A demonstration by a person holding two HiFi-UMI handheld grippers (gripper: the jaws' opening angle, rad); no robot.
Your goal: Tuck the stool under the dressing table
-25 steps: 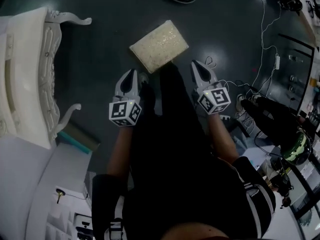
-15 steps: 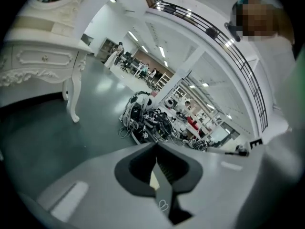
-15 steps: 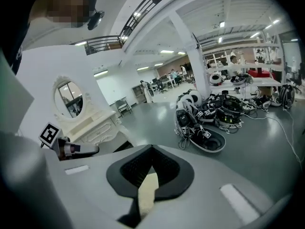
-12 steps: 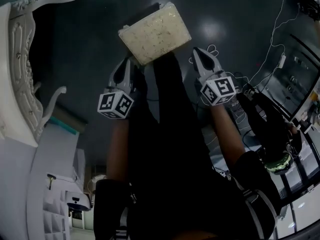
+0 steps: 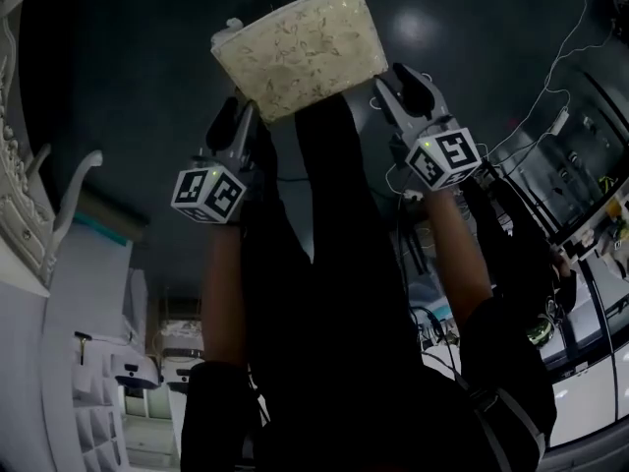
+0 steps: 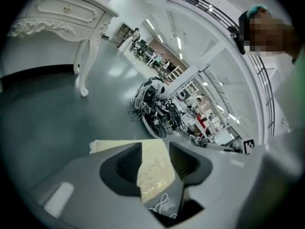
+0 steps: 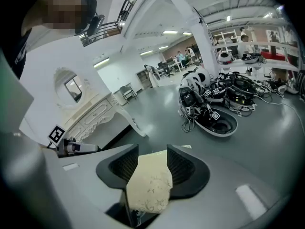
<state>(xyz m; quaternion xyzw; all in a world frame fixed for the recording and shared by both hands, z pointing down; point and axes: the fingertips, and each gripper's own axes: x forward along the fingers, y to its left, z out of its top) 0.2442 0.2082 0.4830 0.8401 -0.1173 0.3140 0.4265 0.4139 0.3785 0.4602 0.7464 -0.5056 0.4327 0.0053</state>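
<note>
Bare floor [image 5: 138, 77] betw. stool [image 5: 300, 52] & dressing table [image 5: 20, 205]; cable heap [image 7: 212, 109] beyond.

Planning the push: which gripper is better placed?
Right, probably: right gripper is on the stool's far side from the dressing table. Its jaws and the left gripper's, just opening, have cushion between them.

The stool [image 5: 300, 52] at top centre has a cream, patterned cloth seat. The floor [image 5: 147, 87] is glossy grey. The dressing table [image 6: 62, 13] looks white-painted.
</note>
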